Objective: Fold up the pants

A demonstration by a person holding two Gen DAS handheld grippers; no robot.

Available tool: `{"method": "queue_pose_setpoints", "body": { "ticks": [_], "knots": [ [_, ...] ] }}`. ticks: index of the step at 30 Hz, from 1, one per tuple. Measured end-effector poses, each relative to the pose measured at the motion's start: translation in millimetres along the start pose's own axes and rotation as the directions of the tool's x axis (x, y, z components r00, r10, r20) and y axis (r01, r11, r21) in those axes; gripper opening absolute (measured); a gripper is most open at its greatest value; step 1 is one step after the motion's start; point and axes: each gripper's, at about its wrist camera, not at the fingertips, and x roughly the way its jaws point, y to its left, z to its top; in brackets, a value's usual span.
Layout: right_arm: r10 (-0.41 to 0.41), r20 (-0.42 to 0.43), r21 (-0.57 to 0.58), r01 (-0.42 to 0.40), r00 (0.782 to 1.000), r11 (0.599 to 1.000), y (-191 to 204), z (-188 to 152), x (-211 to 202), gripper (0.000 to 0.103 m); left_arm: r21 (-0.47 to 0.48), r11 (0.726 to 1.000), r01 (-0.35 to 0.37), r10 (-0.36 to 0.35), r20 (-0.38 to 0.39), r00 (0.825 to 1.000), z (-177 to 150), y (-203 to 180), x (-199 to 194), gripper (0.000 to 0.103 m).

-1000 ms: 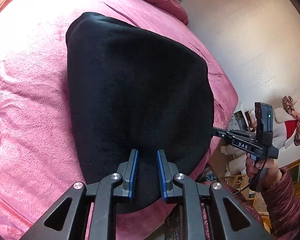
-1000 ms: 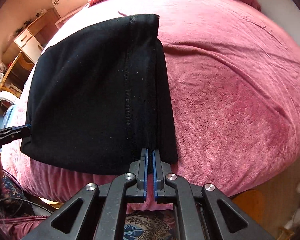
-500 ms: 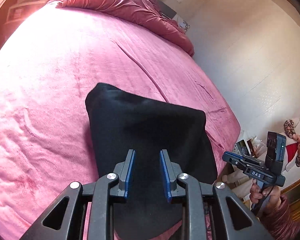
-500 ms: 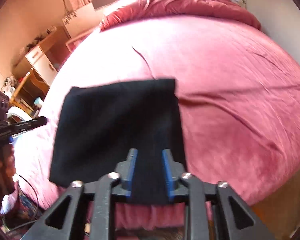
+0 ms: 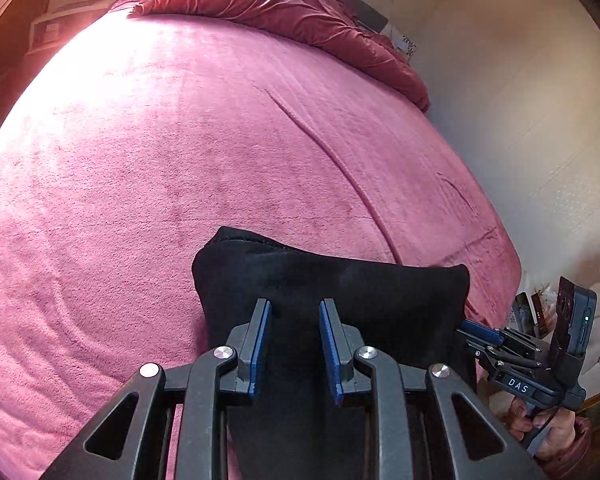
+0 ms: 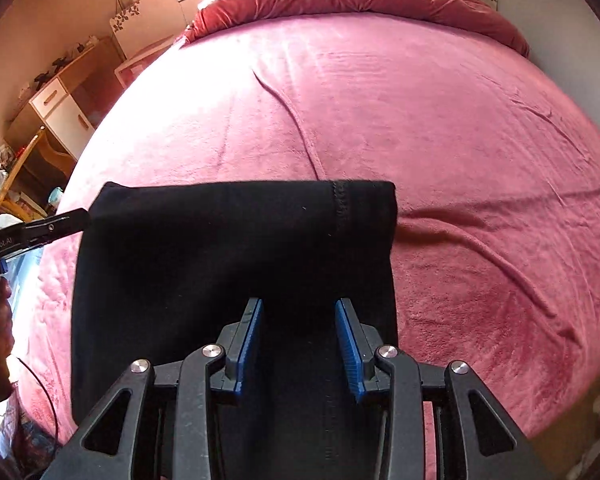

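Observation:
The black pants (image 5: 340, 280) lie folded into a rectangle on the pink bed blanket (image 5: 180, 160), near the bed's near edge. My left gripper (image 5: 295, 304) hovers above their near part, open, with nothing pinched between its blue pads. In the right wrist view the pants (image 6: 220, 240) show a stitched seam near their right side. My right gripper (image 6: 298, 302) is open over them and presses on no cloth. The left gripper's tip (image 6: 76, 216) sits at the pants' far left corner. The right gripper (image 5: 480, 330) stands by their right edge.
A bunched red duvet (image 5: 300, 12) lies at the head of the bed. A pale wall (image 5: 520, 120) runs close along one side. A wooden dresser with white drawers (image 6: 56, 108) stands on the other side. A hand (image 5: 540, 428) grips the right tool's handle.
The right gripper opened and let go of the pants' edge. Both grippers drew back and rose, so the pants look smaller and lie flat on the blanket.

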Motion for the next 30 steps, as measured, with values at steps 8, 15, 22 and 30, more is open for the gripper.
{"method": "queue_pose_setpoints", "body": {
  "ticks": [8, 15, 22, 30],
  "knots": [
    [-0.046, -0.030, 0.008, 0.046, 0.999, 0.999, -17.5, -15.4, 24.7, 0.038, -0.014, 0.997, -0.074, 0.073, -0.051, 0.996, -5.7, 4.5, 37.1, 0.025],
    [-0.036, 0.020, 0.005, 0.036, 0.999, 0.999, -22.6, -21.3, 31.4, 0.038, 0.031, 0.992, -0.123, 0.123, 0.004, 0.992, -14.4, -6.3, 29.2, 0.025],
    [-0.016, 0.069, 0.022, 0.015, 0.997, 1.000, -25.6, -32.3, 19.9, 0.041, 0.042, 0.984, -0.172, 0.169, 0.076, 0.983, -48.1, -10.8, -13.8, 0.060],
    [-0.020, 0.071, 0.094, 0.013, 0.997, 0.996, -36.1, -46.7, -2.9, 0.074, 0.065, 0.973, -0.221, 0.214, 0.097, 0.972, -89.2, -6.6, -37.2, 0.067]
  ]
}}
